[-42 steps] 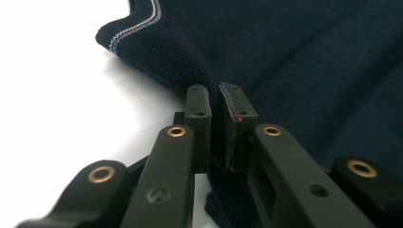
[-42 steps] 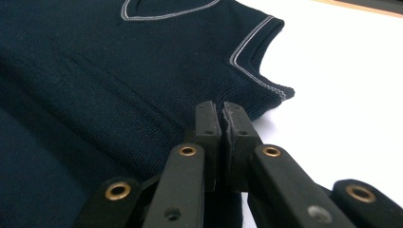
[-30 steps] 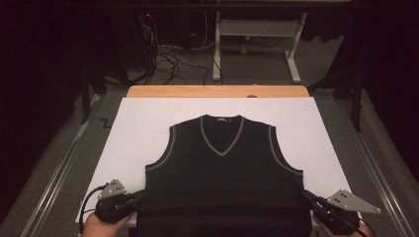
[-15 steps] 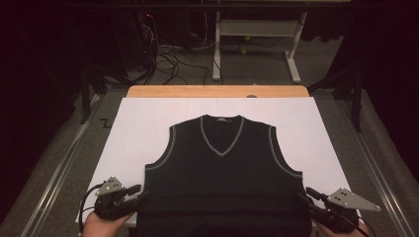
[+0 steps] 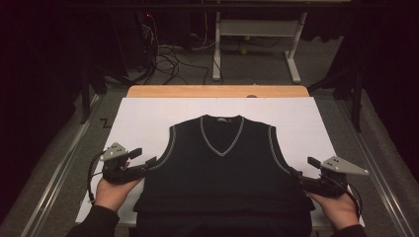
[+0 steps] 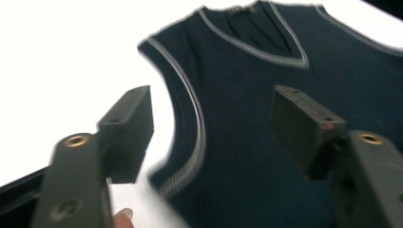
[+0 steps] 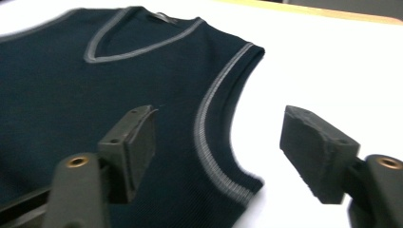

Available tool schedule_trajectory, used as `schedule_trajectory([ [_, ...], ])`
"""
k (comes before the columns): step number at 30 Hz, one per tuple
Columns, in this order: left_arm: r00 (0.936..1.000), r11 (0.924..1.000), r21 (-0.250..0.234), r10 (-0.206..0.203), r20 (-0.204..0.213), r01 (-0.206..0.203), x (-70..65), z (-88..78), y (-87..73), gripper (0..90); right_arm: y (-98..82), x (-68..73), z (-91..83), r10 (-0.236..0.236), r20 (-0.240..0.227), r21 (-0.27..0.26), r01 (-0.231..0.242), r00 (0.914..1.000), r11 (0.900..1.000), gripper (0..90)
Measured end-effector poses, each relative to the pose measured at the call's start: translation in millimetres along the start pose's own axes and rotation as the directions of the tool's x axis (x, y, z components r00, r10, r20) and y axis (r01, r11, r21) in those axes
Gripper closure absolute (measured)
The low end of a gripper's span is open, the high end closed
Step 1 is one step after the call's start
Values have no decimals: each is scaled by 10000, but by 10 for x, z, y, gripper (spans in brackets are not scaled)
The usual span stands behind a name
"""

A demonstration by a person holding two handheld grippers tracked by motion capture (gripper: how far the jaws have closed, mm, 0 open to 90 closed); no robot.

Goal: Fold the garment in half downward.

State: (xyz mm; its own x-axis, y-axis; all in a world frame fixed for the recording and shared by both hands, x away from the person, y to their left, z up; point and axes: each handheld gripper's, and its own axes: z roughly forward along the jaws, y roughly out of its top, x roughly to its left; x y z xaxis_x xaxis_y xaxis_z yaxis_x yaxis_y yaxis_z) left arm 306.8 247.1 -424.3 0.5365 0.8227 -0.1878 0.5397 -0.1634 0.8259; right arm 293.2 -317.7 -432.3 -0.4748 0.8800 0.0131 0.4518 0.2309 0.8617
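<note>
We had the vest [image 5: 222, 173] flat on the white sheet [image 5: 306, 123], hem at the near edge, collar toward the wooden strip [image 5: 217, 91]. Left gripper [image 5: 150, 162] sat beside the vest's left armhole, right gripper [image 5: 295, 174] beside its right one; both released, jaws had just been opening, nothing between them. To fold well, we judged each pair should bite the trimmed armhole edge at matching spots and lift evenly. Versus the earlier frame, both hands had moved up from the vest's hem corners to the armholes.
</note>
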Motion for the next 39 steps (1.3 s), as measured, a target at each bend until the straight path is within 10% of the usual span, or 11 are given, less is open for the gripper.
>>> schedule_trajectory([
  [14, 9981, 9994, 138, -298, -544, 306, 234, 595, 606, 22, 323, -226, 545, 439, 314, -111, -435, 9985, 9990, 6],
  [21, 9963, 9950, 728, -638, -579, 680, 351, 1001, 636, 0, 498, -251, 842, 329, 529, 219, -341, 9981, 9992, 10],
  [39, 9702, 9406, 2636, -1730, -1697, 2138, 266, 1675, 595, 115, 675, -220, 1548, 648, 788, 1789, -781, 9948, 9808, 248],
])
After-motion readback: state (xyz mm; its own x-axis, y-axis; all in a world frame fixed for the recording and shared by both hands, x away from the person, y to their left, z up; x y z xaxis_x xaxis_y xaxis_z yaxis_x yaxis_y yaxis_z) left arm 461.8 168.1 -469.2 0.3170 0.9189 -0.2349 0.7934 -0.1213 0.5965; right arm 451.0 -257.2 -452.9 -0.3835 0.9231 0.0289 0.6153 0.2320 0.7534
